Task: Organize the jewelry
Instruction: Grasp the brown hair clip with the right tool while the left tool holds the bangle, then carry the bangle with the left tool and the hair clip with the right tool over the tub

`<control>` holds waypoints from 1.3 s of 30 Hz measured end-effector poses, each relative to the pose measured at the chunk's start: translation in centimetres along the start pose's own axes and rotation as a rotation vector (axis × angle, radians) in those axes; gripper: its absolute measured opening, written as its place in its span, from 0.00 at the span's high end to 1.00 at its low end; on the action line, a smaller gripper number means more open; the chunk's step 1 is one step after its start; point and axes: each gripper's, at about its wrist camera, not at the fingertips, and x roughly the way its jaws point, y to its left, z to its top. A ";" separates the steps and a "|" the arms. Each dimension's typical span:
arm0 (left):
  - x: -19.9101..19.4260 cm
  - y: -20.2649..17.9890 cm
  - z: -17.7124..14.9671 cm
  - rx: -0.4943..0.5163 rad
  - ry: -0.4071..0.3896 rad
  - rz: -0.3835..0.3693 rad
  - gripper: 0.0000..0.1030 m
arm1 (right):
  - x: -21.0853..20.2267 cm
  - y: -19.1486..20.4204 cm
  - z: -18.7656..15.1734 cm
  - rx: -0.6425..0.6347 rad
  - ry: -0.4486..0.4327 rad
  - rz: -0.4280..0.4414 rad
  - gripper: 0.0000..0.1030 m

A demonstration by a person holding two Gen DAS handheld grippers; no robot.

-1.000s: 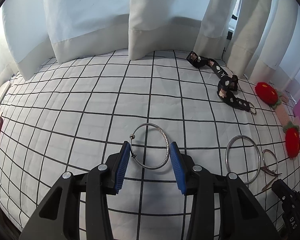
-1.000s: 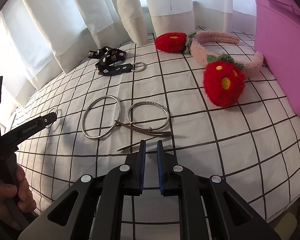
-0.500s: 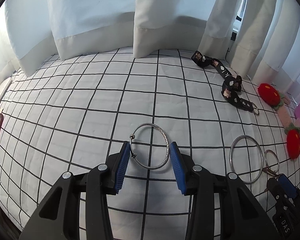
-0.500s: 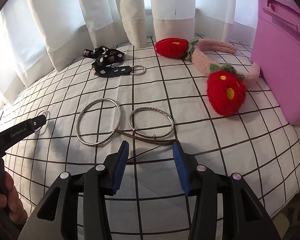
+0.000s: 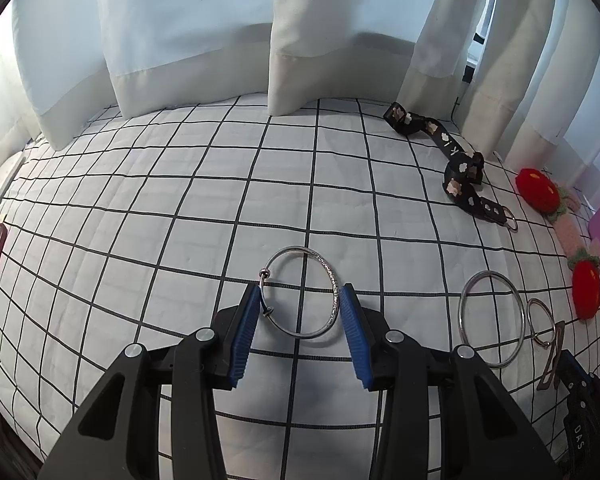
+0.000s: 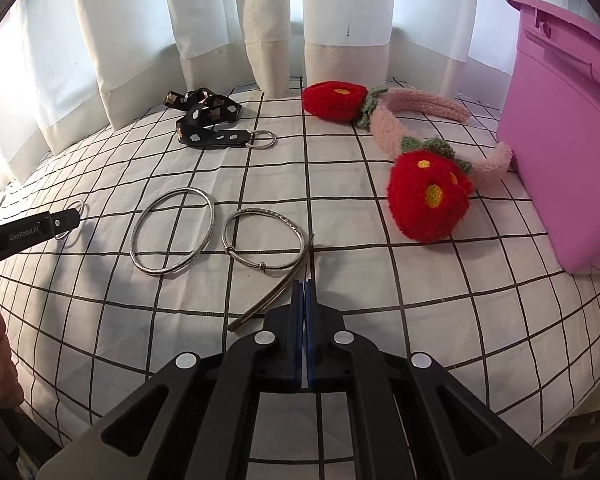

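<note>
**Right tongs close on the hair clip; nothing sorted yet**

Since 0.5 s ago the right tongs have gone from wide to narrow, and the hair clip now points away from them instead of lying across. Its near part disappears at the blue tips, so it seems pinched, though the contact itself is hidden. The left tongs look unchanged: wide, resting on the checked cloth, with 1 beaded bangle lying between the pads, not squeezed.

Just ahead and left of the right tongs lie 2 more bangles, a small one touching the clip and a larger one beside it. Farther ahead are the black strap and the strawberry headband; the pink box stands to the right.

By the look of it the task is barely begun: every piece sits on the cloth, none visibly in the box. The clip is probably the 1st item, with 3 bangles, strap and headband left.
</note>
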 end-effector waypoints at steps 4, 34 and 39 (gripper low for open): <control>-0.3 -0.2 0.0 0.002 -0.011 -0.005 0.61 | -0.4 -0.4 -0.1 0.018 -0.013 0.029 0.99; -10.4 -3.5 5.3 0.085 -0.146 -0.109 0.61 | -11.9 -0.4 6.6 0.004 -0.233 0.022 0.99; -13.5 -6.1 6.7 0.149 -0.191 -0.155 0.61 | -16.1 -1.7 8.4 0.026 -0.310 -0.007 0.99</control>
